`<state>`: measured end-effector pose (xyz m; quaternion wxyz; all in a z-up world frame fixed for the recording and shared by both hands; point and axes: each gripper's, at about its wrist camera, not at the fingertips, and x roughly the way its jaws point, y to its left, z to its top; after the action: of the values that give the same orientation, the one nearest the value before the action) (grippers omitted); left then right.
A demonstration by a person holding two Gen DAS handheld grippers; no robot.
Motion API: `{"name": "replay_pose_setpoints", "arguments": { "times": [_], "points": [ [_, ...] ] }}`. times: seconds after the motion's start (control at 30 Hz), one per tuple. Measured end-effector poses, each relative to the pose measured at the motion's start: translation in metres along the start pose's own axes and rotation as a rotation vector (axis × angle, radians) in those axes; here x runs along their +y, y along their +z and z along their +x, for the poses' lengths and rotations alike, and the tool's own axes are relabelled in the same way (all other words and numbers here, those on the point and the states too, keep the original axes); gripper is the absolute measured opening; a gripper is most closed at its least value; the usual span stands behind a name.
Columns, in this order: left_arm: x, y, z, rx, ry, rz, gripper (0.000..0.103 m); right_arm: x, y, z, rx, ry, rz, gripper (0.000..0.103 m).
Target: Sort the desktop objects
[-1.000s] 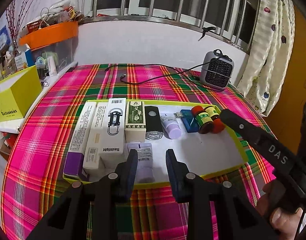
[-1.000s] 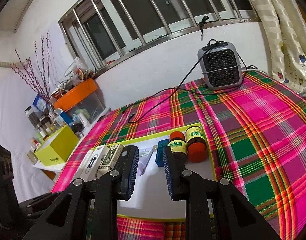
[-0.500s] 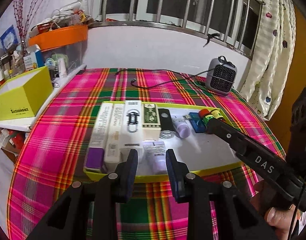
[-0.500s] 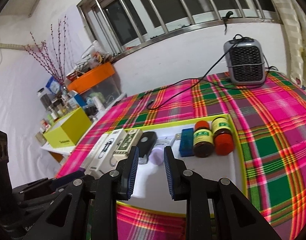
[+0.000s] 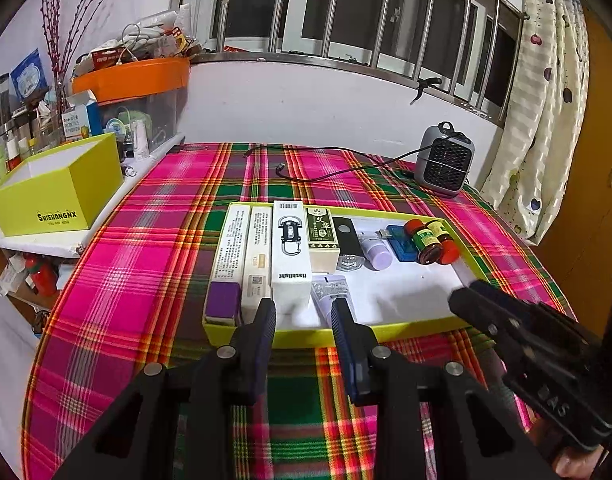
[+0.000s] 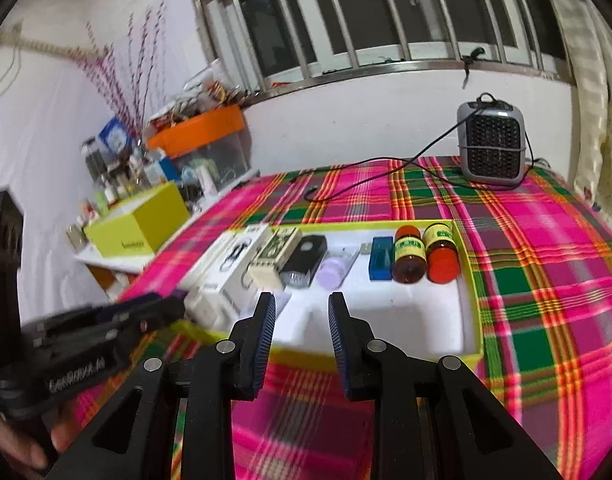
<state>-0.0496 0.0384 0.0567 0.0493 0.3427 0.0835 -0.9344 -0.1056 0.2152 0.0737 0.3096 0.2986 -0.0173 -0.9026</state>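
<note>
Two black hand-held grippers hover over the near edge of a shallow yellow-green tray (image 5: 390,330) on the plaid-clothed worktop (image 5: 138,264): the left hand-held gripper (image 5: 303,314) stands apart and empty; the right hand-held gripper (image 6: 300,308), empty, has just been opening. Boxes, a black flashlight (image 5: 346,246) and two red-capped bottles (image 5: 432,238) lie inside the tray.

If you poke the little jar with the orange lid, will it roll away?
Probably a little. The jar with the orange lid is round and lies on its side, so it could roll. But it lies snug between the brown jar and the tray wall, so it likely won't go far. It looks like glass, so maybe breakable.
</note>
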Motion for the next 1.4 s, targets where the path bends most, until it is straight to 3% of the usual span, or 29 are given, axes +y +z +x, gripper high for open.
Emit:
{"name": "replay_pose_setpoints", "arguments": {
  "times": [0.4, 0.87, 1.1, 1.2, 1.4],
  "points": [
    [-0.004, -0.020, -0.019, -0.016, 0.017, 0.065, 0.030, -0.003, -0.029, -0.038, 0.061, -0.098, -0.045, 0.031],
    [-0.004, -0.032, -0.037, -0.023, 0.006, 0.079, 0.030, 0.003, -0.046, -0.056, 0.101, -0.122, -0.091, 0.032],
    [-0.003, -0.039, -0.041, -0.008, -0.013, 0.078, 0.030, 0.012, -0.044, -0.059, 0.100, -0.131, -0.122, 0.032],
    [0.001, -0.044, -0.040, 0.011, -0.057, 0.056, 0.030, 0.016, -0.044, -0.058, 0.111, -0.143, -0.130, 0.032],
    [-0.001, -0.055, -0.033, 0.060, -0.030, 0.076, 0.030, 0.019, -0.047, -0.057, 0.123, -0.140, -0.129, 0.032]
  ]
}}
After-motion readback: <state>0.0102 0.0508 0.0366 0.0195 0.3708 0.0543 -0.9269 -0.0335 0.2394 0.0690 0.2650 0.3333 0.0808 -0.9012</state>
